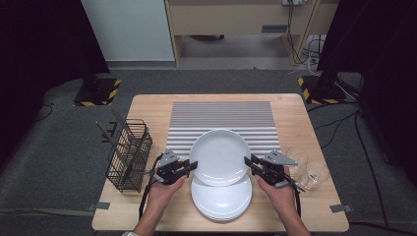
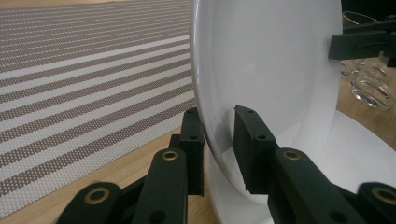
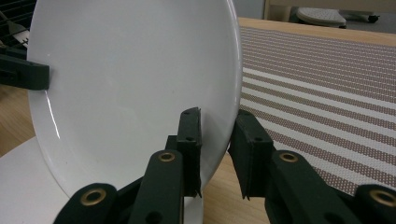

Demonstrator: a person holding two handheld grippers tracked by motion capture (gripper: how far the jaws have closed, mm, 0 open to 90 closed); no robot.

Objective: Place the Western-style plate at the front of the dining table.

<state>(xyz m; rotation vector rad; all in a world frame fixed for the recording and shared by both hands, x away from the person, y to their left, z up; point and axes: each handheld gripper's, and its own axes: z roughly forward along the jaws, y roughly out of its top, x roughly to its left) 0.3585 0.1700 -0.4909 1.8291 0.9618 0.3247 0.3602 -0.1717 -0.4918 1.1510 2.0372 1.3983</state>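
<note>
We are gripping the top plate by opposite rims, left claw and right claw each closed on it (jaws straddling the edge), holding it just above the plate stack on the surface.

No legible text, label or number anywhere.

A wooden desk sits in the lower middle of the high view. A striped mat lies on its far half. A black wire basket stands near the left edge. A stack of white plates rests at the near middle. Two clear glasses lie at the right. Tape bits stick at the near corners.
</note>
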